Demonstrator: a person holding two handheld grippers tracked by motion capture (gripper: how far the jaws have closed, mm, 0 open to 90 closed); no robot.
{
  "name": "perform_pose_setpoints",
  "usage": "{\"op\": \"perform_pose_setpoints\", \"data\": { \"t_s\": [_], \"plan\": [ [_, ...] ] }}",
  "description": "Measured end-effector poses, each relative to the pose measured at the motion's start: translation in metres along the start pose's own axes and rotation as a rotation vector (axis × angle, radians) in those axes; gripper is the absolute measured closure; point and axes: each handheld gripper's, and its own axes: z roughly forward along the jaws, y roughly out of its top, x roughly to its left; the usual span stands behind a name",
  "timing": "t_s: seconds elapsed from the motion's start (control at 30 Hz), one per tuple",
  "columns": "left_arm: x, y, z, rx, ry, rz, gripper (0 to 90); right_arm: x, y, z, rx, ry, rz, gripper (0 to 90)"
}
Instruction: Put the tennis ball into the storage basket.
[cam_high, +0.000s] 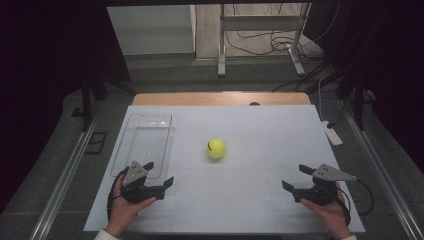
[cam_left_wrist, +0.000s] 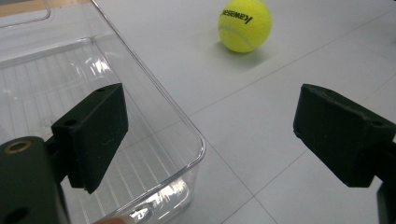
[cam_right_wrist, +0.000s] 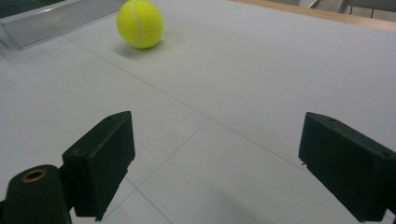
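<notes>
Both tongs gape wide with nothing between them: left tongs (cam_high: 160, 174) beside the clear tray (cam_high: 131, 142), right tongs (cam_high: 295, 177) opposite; tennis ball (cam_high: 216, 148) rests between on the surface (cam_high: 260, 135).

A white power strip (cam_high: 332, 133) lies off the bench's (cam_high: 260, 200) right edge; a metal stand (cam_high: 260, 30) and loose cables (cam_high: 260, 42) behind.

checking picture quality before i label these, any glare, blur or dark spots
High view: the sheet is evenly lit, the surroundings fall near black, and the ball is sharp. Left gripper view: glare streaks on the clear bin rim, close jaws soft, ball crisp with a faint shadow. Right gripper view: near jaws blurred, ball slightly soft, its shadow falling to the right.
</notes>
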Motion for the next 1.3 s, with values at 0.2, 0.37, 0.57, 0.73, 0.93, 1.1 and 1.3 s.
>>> {"op": "perform_pose_setpoints", "data": {
  "t_s": [0.2, 0.37, 0.57, 0.73, 0.93, 1.1, 1.3],
  "plan": [
    [0.0002, -0.0022, -0.0011, 0.005, 0.004, 0.001, 11.1, -0.0014, 0.0005, -0.0005, -0.004, -0.003, 0.007, 11.2],
    [0.0008, -0.0025, -0.0027, -0.001, 0.008, 0.005, 11.1, -0.0009, 0.0008, 0.0002, -0.004, 0.002, 0.01, 11.4],
    [0.0012, -0.0035, -0.0041, 0.003, 0.012, 0.005, 11.0, 0.0016, 0.0016, 0.0002, -0.005, 0.002, 0.005, 11.6],
    [0.0025, -0.0048, -0.0043, 0.005, 0.02, 0.001, 11.1, 0.0035, 0.0021, 0.003, -0.004, 0.003, -0.008, 12.0],
    [0.0039, -0.0043, -0.0034, 0.005, 0.017, 0.009, 11.1, 0.0034, 0.0006, 0.0048, 0.009, 0.003, -0.007, 12.2],
    [0.0051, -0.0043, -0.0027, 0.01, 0.017, 0.006, 11.1, 0.0022, -0.0006, 0.0051, 0.017, -0.001, -0.005, 12.3],
    [0.0021, -0.0021, -0.0035, 0.007, 0.019, 0.013, 11.1, 0.0033, -0.001, 0.0056, 0.019, 0.004, -0.009, 12.3]
  ]
}}
